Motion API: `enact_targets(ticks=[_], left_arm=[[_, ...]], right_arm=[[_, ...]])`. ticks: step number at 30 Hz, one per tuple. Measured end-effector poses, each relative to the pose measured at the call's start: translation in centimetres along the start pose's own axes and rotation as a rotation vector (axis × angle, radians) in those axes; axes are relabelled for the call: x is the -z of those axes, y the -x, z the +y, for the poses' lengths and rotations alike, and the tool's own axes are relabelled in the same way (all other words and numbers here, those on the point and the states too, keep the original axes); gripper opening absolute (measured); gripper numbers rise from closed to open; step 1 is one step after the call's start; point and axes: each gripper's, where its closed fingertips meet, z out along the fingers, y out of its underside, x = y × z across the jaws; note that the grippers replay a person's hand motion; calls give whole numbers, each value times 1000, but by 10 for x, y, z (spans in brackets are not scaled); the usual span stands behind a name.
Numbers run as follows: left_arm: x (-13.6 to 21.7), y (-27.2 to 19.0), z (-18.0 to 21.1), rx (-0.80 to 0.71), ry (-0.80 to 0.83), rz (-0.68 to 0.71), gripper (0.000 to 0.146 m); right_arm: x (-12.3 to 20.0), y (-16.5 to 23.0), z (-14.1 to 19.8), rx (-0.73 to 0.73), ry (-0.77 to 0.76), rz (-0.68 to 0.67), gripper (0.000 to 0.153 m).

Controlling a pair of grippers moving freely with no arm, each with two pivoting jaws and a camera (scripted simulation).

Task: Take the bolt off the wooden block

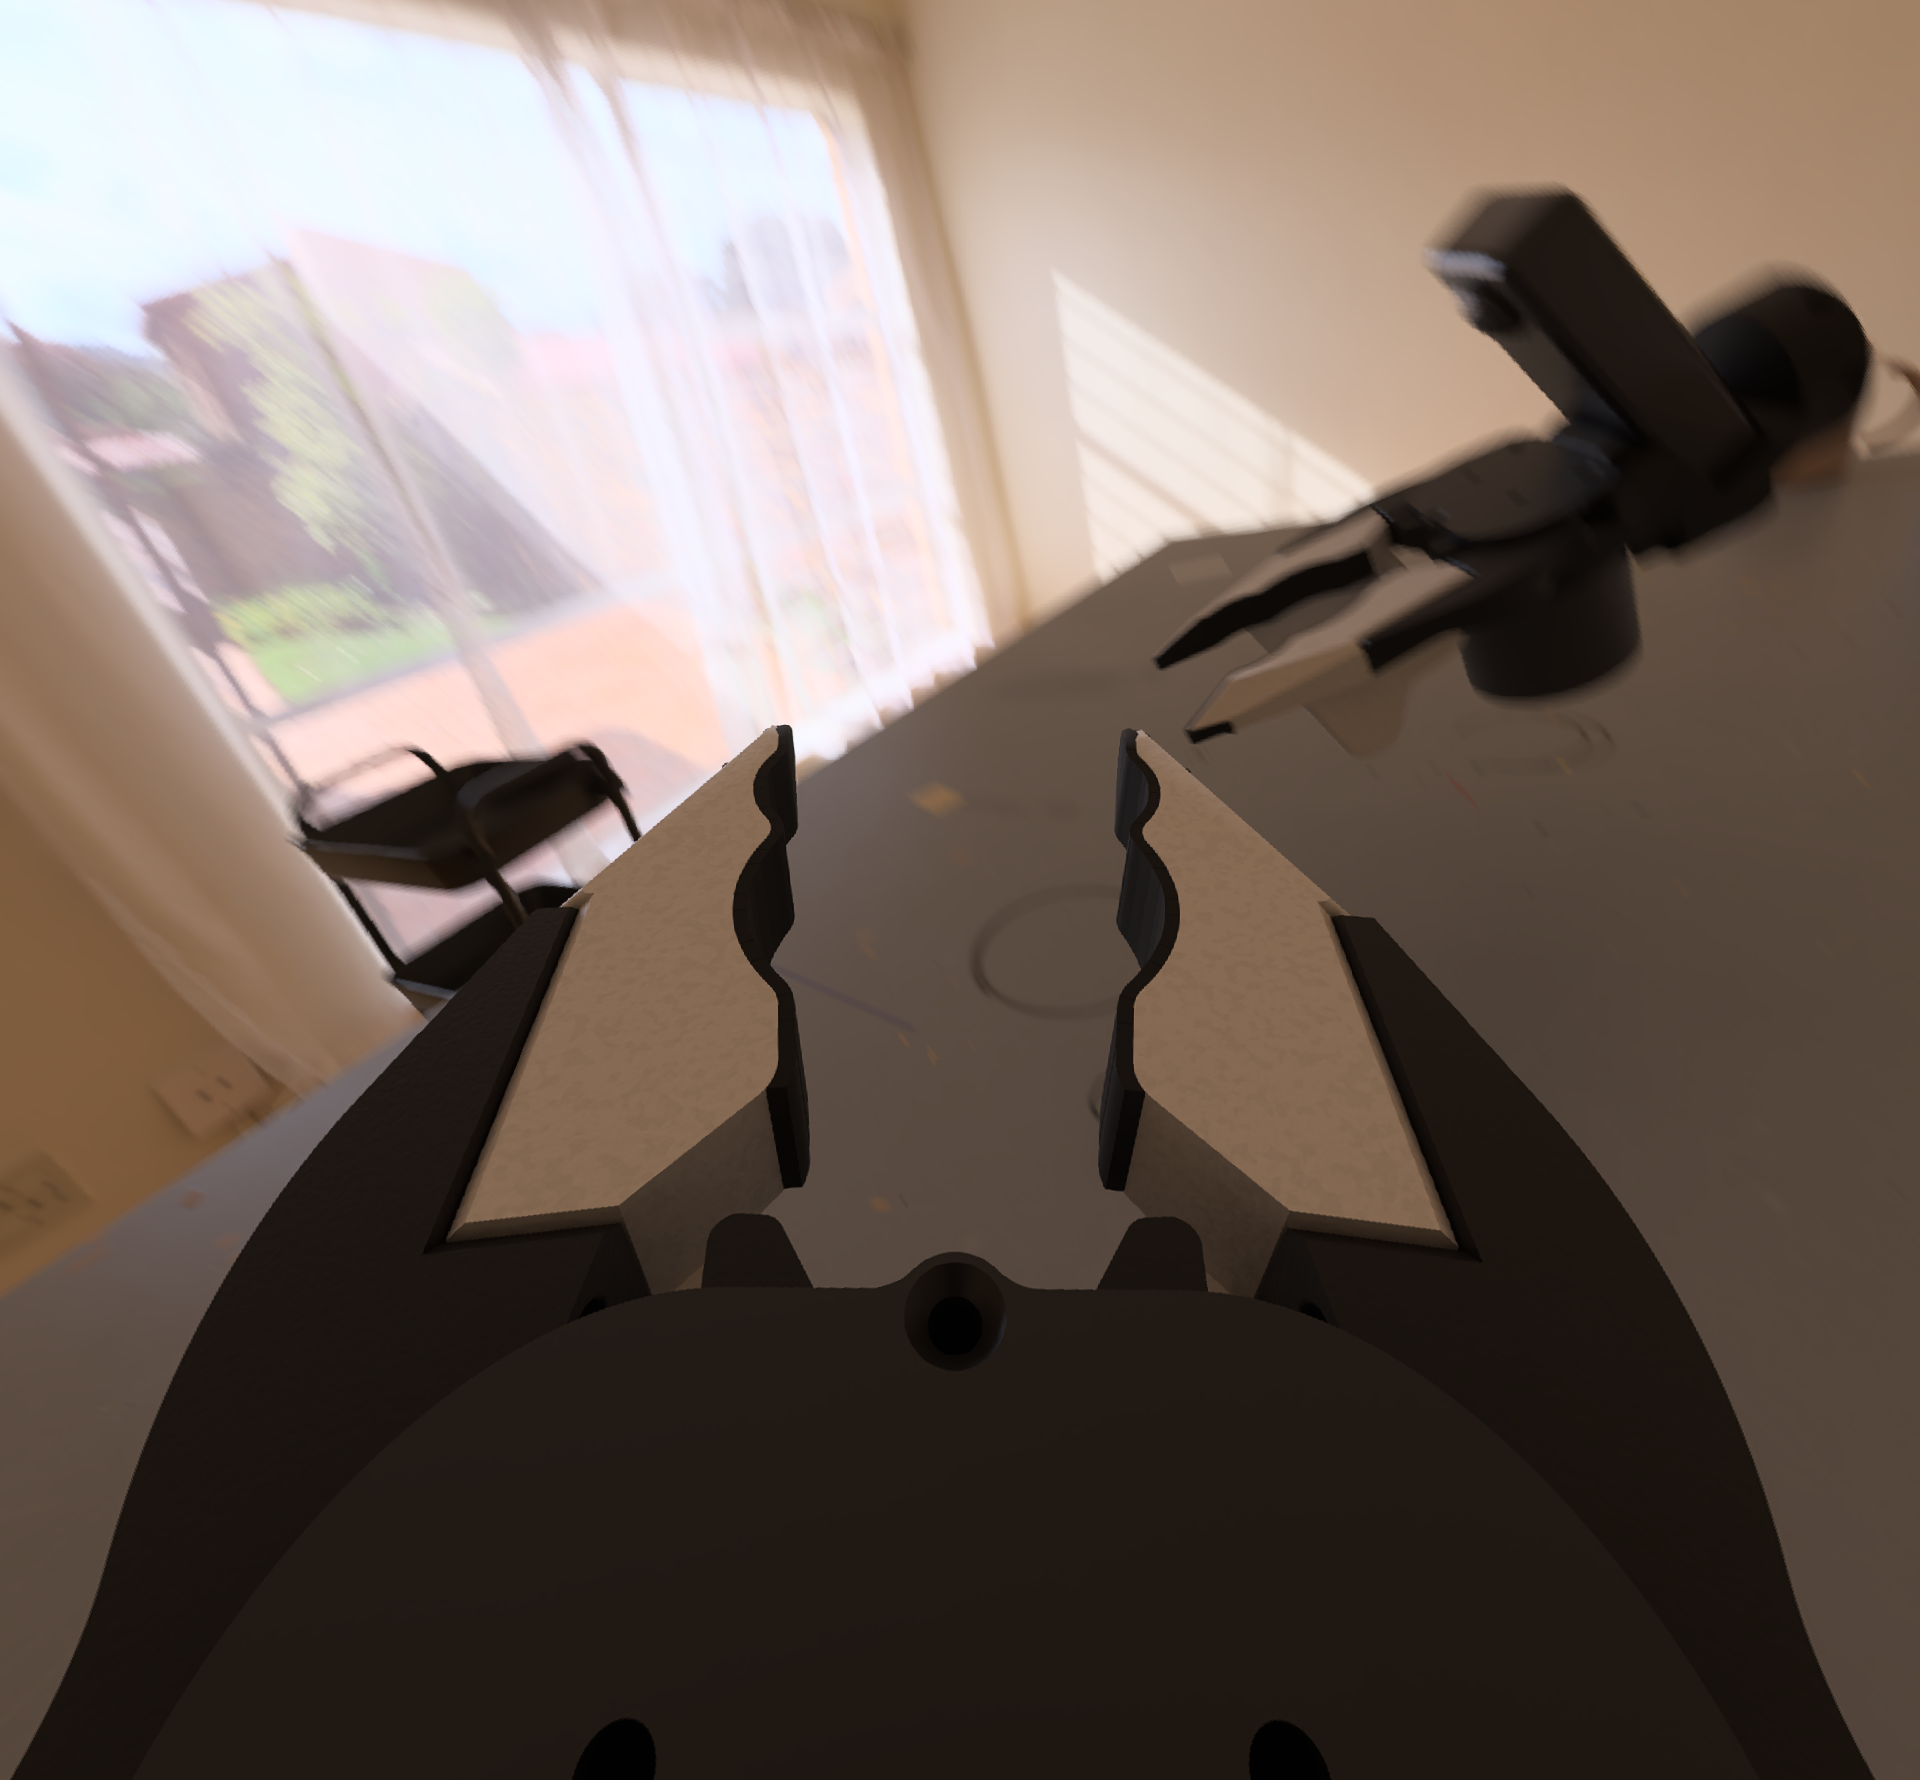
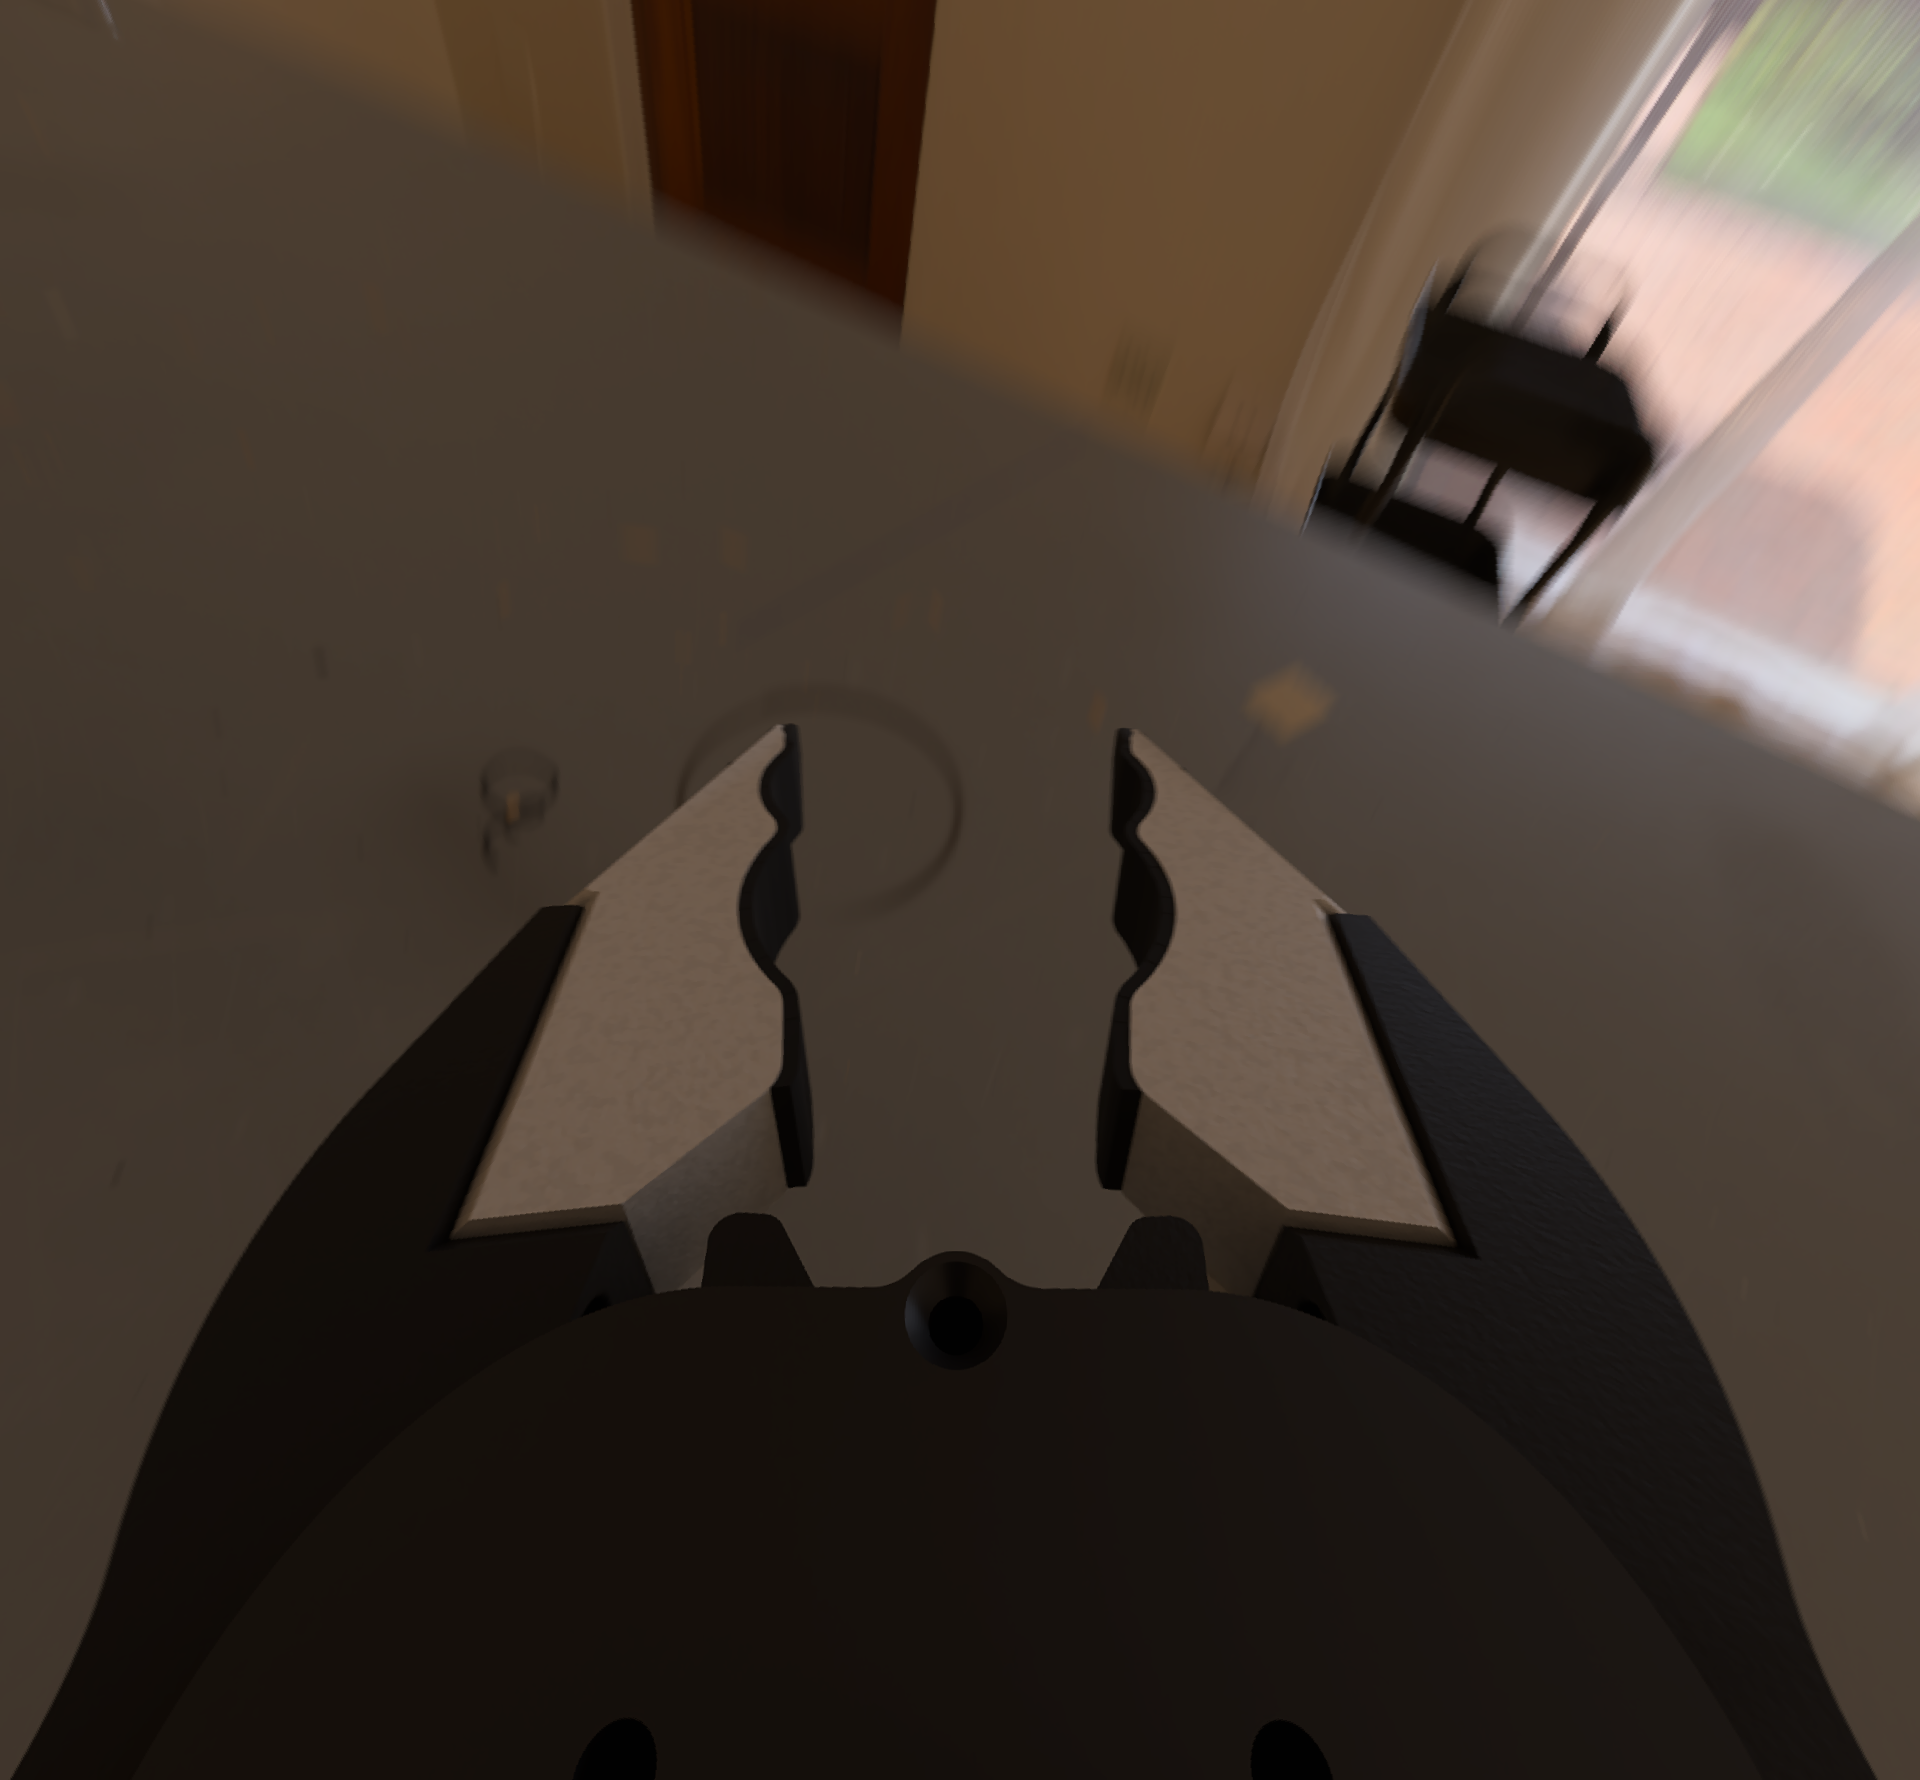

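Note:
No bolt and no wooden block shows in either view. My left gripper (image 1: pixel 956 764) is open and empty, held over the grey table (image 1: pixel 1558 1003). My right gripper (image 2: pixel 956 754) is open and empty too, low over the same table (image 2: pixel 312 899). It also shows in the left wrist view (image 1: pixel 1179 696), far right, with its fingers apart and pointing left just above the tabletop. Both views are blurred.
A faint ring mark (image 1: pixel 1049 946) lies on the table ahead of the left gripper; one (image 2: pixel 821 795) sits under the right fingertips, with a small blurred ring (image 2: pixel 516 790) to its left. A black chair (image 1: pixel 468 826) (image 2: pixel 1507 442) stands beyond the table edge by the window (image 1: pixel 416 380). A brown door (image 2: pixel 790 68) is behind.

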Motion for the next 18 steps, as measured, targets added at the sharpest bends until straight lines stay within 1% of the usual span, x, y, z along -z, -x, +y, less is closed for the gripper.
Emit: enact_targets(ticks=[2, 3, 4, 5, 6, 7, 9, 13, 16, 18], left_arm=[[11, 13, -19, -14, -131, -95, 62], [16, 18, -27, -18, -174, -135, 62], [21, 22, -33, -23, -208, -162, 62], [23, 23, -37, -28, -231, -173, 62], [24, 23, -39, -32, -246, -168, 62], [24, 21, -40, -34, -251, -153, 62], [21, 14, -40, -36, -255, -99, 62], [12, -3, -35, -73, -225, -11, 62], [16, -15, -37, -128, -112, 38, 60], [32, -12, -39, -155, 14, 5, 54]], right_arm=[[21, -7, -40, 9, -336, 57, 77], [35, -10, -56, 7, -488, 90, 83], [47, -14, -68, -3, -609, 125, 85], [57, -17, -75, -13, -688, 150, 85], [63, -20, -79, -26, -733, 170, 86], [66, -22, -80, -39, -755, 181, 86], [64, -25, -79, -70, -753, 177, 89], [56, -20, -75, -152, -722, 99, 94], [50, -13, -72, -201, -695, 26, 93], [46, -10, -70, -213, -674, 1, 93]])
